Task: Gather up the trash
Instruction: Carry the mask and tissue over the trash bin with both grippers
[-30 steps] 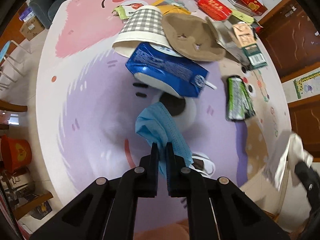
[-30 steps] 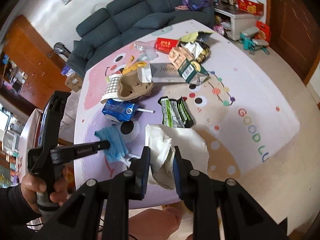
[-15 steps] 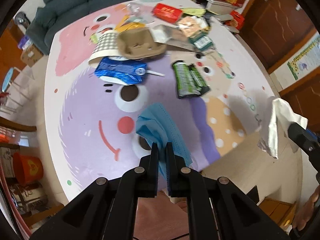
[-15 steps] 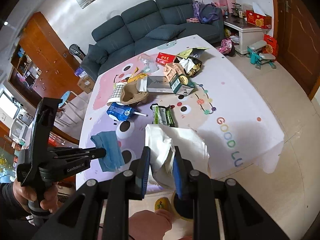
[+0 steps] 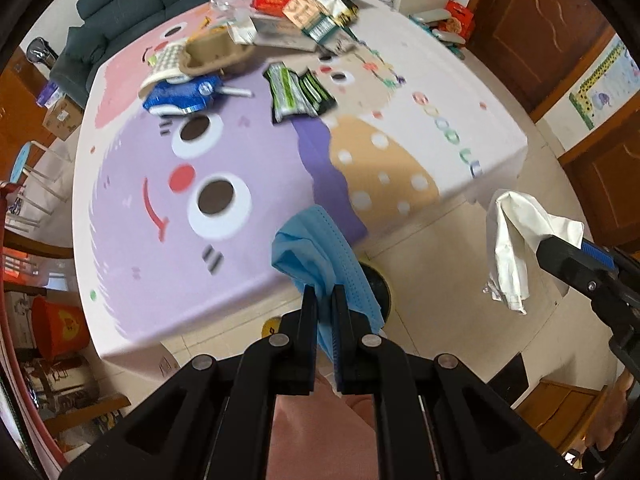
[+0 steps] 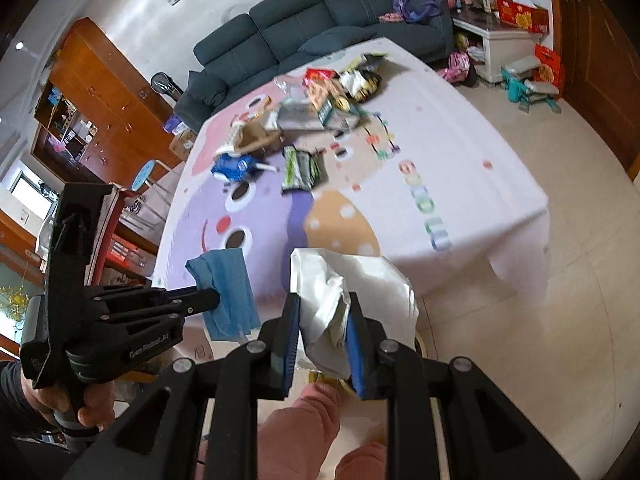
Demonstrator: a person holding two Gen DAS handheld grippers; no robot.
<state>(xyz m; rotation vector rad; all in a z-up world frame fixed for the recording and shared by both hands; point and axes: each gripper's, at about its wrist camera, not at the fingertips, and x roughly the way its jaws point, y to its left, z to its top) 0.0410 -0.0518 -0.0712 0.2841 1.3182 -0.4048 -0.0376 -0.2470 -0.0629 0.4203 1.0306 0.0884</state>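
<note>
Both of my grippers have swung back off the table (image 5: 500, 136) since a second ago, so its near edge now lies ahead of my fingers and bare tiled floor (image 5: 440, 264) opens below them. My left gripper (image 5: 323, 294) is pressed shut on the blue face mask (image 5: 316, 248), which hangs past the table's front edge, over the floor and over a dark round thing down there that I cannot make out. My right gripper (image 6: 323, 310) pinches the crumpled white tissue (image 6: 340, 280) between its blue pads, also clear of the table's near corner. The two grippers are well apart, with open air between them. Remaining trash sits far back on the table: a blue pouch (image 5: 180, 94), a green wrapper (image 5: 298, 92), a brown paper tray (image 5: 212, 54) and boxes behind. My pink-trousered legs (image 6: 304, 420) are right under the grippers.
</note>
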